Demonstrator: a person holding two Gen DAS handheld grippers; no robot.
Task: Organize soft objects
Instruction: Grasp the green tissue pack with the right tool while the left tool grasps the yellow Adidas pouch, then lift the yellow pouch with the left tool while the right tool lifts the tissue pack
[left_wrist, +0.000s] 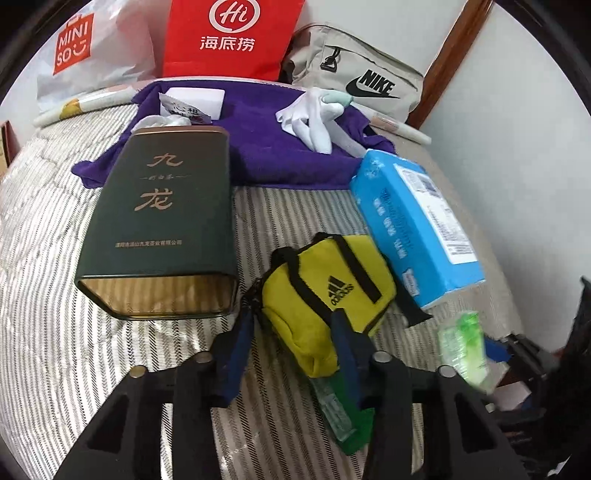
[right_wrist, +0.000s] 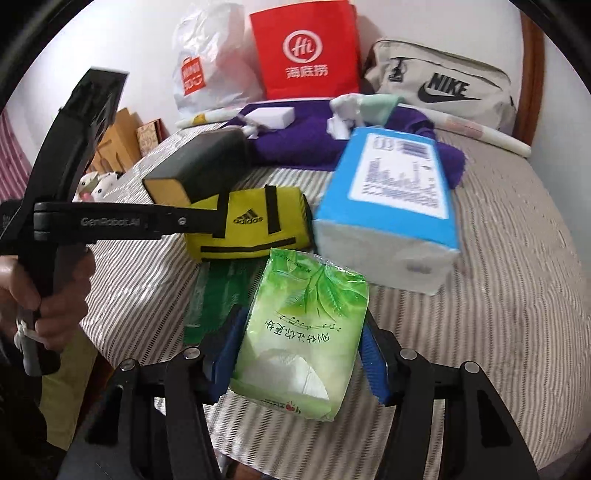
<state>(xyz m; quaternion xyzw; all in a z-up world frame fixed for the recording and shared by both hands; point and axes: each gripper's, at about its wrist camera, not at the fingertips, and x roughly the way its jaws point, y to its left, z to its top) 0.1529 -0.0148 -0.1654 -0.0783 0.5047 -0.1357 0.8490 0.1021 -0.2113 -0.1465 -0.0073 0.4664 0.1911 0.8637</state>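
Striped quilted bedspread (left_wrist: 44, 229): right gripper (right_wrist: 301, 332) clamps crinkly green plastic tissue pack (right_wrist: 303, 332); left gripper (left_wrist: 291, 347), jaws apart, straddles soft yellow fabric pouch (left_wrist: 325, 295) beside dark rectangular tea tin (left_wrist: 162, 221).

Right tool (right_wrist: 299, 343) clamps the green tissue pack (right_wrist: 301, 339) above the striped bed (right_wrist: 498, 295).

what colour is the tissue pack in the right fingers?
Green and white, leaf print: the tissue pack shows best in the right wrist view.
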